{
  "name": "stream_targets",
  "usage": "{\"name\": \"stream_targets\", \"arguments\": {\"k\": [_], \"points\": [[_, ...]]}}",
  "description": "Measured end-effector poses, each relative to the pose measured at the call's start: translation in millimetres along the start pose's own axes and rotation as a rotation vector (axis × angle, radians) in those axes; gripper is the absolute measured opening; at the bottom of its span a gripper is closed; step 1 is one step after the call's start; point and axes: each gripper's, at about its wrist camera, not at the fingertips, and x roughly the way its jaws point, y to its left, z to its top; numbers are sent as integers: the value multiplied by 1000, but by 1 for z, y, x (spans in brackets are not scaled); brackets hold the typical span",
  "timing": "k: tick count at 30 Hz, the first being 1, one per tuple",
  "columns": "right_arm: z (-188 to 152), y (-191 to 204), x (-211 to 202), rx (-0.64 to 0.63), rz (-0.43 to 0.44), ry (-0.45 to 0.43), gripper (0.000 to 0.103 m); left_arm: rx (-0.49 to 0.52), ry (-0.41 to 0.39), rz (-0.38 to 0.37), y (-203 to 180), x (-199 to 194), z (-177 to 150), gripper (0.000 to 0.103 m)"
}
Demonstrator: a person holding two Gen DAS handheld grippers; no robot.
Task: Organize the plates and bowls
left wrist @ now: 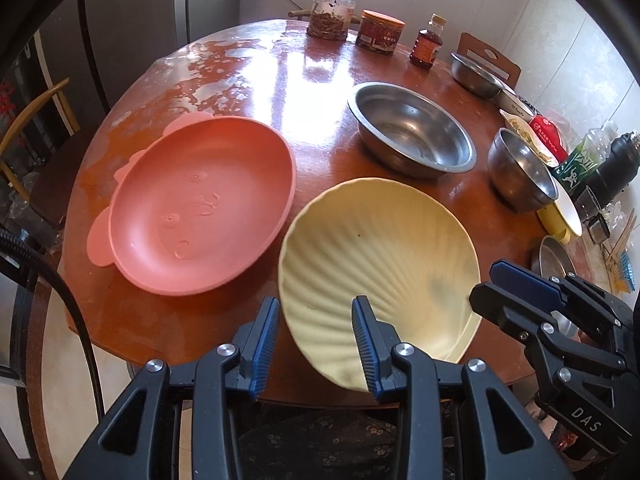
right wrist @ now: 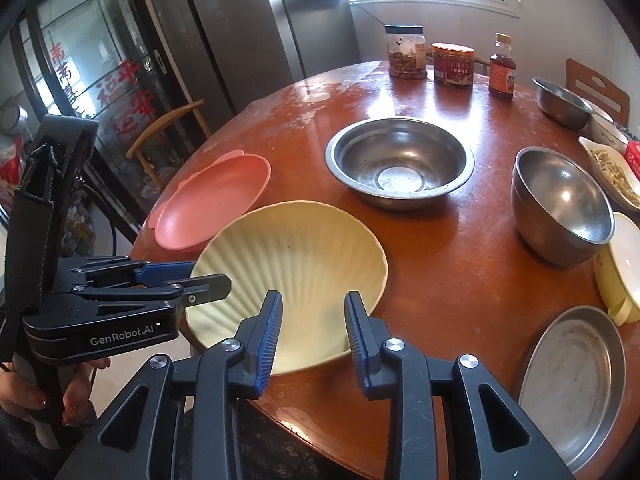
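On the round reddish-brown table (left wrist: pixel 256 76), near its front edge, a pale yellow shell-ribbed plate (left wrist: pixel 384 248) lies flat, just beside a pink animal-faced plate (left wrist: pixel 200 204) on its left. Behind the yellow plate stands a wide steel basin (right wrist: pixel 400 160), and to the right of that a deeper steel bowl (right wrist: pixel 564 204); a shallow steel dish (right wrist: pixel 576 384) sits at the near right edge beside a yellow-and-white bowl (right wrist: pixel 620 264).

The left gripper (left wrist: pixel 316 344) hovers over the yellow plate's near left rim with its blue-padded jaws partly apart; one finger stands over the plate and the other outside the rim, and neither pad presses on it. The right gripper (right wrist: pixel 312 340) sits low over the same plate's near rim, jaws parted a little, with the rim showing in the gap but not pinched.

Along the far side of the table stand a clear jar (right wrist: pixel 406 54), a red tin (right wrist: pixel 453 65) and a small brown bottle (right wrist: pixel 502 68).
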Motion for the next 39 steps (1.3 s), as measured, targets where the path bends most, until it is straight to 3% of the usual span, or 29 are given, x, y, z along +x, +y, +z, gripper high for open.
{"name": "stream_targets", "arguments": {"k": [8,12,14,24,35,39], "points": [[4,6,1,-15,2,-6,34,-36,-41,20,16,-15,0,38],[21,15,-1,-47,15,-30,39,-59,-95,55,31,-34,5,50],[30,21,0,-59,32,-37,47,-83,-112,80,43,-41,7,51],[75,55,46,-102,70,-9,48,-245,-106,167,115,-48,9,51],[94,61,103,-98,18,64,48,-343,-58,117,145,-15,22,51],[93,59,120,-89,3,93,40,-353,-45,64,147,-1,26,51]]}}
